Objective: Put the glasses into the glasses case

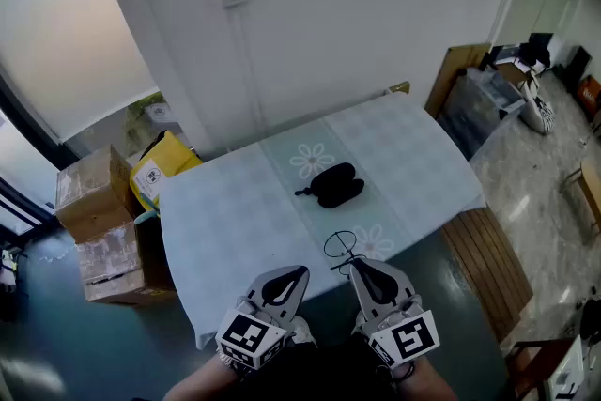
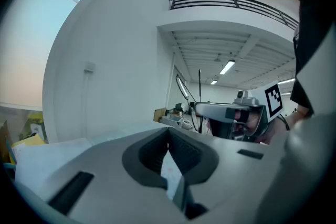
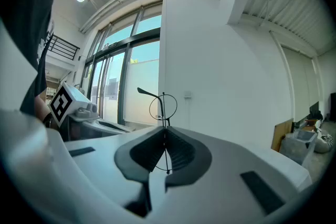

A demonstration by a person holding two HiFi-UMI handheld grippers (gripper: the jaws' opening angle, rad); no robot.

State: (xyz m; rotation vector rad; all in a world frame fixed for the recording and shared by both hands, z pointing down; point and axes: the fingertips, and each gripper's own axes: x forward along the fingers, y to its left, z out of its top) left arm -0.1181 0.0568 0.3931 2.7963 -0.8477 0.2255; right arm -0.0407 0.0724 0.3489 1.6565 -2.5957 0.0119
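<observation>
A black glasses case lies near the middle of the table, on the pale checked cloth; I cannot tell whether its lid is up. Thin wire-framed glasses hang above the table's near edge, apart from the case. My right gripper is shut on the glasses, which stick up edge-on from between its jaws. My left gripper is beside it at the near edge, shut, with nothing in it. The case does not show in either gripper view.
A white wall runs close behind the table. Cardboard boxes and a yellow box stand on the floor to the left. A wooden slatted panel lies at the table's right, with a plastic bin and clutter beyond.
</observation>
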